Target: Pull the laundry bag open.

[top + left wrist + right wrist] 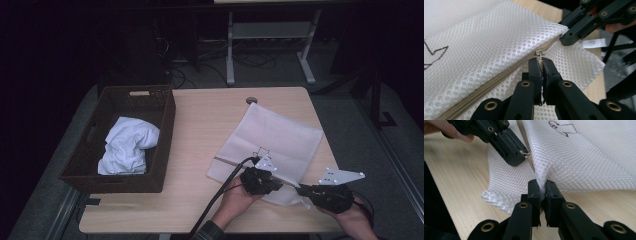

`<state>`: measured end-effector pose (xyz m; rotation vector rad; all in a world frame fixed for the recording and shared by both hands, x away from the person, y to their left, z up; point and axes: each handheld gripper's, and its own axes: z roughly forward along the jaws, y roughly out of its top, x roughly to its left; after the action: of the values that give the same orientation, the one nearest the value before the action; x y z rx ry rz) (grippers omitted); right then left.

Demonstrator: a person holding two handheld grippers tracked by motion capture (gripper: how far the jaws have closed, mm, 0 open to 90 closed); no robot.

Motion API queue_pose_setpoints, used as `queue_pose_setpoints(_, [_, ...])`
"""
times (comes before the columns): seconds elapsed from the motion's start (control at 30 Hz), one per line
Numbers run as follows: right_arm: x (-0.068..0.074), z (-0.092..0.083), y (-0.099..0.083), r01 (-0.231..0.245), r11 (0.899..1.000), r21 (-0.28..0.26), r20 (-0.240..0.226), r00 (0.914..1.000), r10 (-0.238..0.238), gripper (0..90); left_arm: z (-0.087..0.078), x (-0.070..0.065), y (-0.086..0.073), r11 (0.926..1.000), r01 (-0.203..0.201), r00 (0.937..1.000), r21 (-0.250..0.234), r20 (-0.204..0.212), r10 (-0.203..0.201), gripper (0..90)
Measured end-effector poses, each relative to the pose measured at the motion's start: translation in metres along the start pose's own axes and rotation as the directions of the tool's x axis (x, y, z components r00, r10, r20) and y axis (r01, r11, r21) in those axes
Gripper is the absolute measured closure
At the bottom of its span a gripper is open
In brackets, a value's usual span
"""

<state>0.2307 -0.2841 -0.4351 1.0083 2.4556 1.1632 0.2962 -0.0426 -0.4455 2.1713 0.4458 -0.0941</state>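
My left gripper [541, 62] is clamped on the small metal zipper pull [539, 53] of the white mesh laundry bag [272, 145], the jaws squeezed together around it. My right gripper [542, 185] pinches a bunched fold of the mesh at the bag's end, right beside where the beige zipper [499, 80] finishes, jaws closed tight on the fabric. The bag lies flat on the wooden table [200, 120], toward its right half, with its near corner by the table's front edge (a small dark line drawing [561, 127] marks its top face). Both my hands sit at that near corner, close together. By the table's left edge stands a dark woven basket [165, 145] with a crumpled white cloth [127, 145] inside, well apart from the bag.
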Motion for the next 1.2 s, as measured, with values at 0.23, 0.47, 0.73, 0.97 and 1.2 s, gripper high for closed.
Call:
queue_pose_setpoints(0.23, [-0.002, -0.002, -0.002, -0.005, 1.000, 0.016, 0.040, 0.9992, 0.005, 83.8, -0.005, 0.006, -0.005, 0.9996, 0.013, 0.9968, 0.025, -0.079, -0.011, 87.3])
queue_pose_setpoints(0.47, [-0.003, -0.001, -0.003, 0.002, 1.000, 0.013, 0.039, 0.9993, -0.002, 83.6, -0.015, 0.013, -0.010, 0.9997, 0.014, 0.9981, 0.020, -0.061, -0.013, 87.1])
queue_pose_setpoints(0.73, [0.000, -0.001, -0.002, 0.010, 1.000, 0.012, 0.037, 0.9993, -0.011, 83.6, -0.014, 0.016, -0.010, 0.9993, 0.029, 0.9978, 0.024, -0.060, -0.028, 87.1])
queue_pose_setpoints(0.97, [0.001, 0.000, -0.001, 0.020, 1.000, 0.022, 0.042, 0.9989, -0.021, 83.7, -0.015, 0.019, -0.011, 0.9975, 0.026, 0.9922, 0.065, -0.123, -0.018, 87.2])
queue_pose_setpoints(1.2, [-0.001, -0.001, -0.003, 0.007, 1.000, 0.019, 0.050, 0.9987, -0.008, 83.6, -0.026, 0.029, -0.017, 0.9969, 0.060, 0.9924, 0.051, -0.111, -0.054, 87.1])
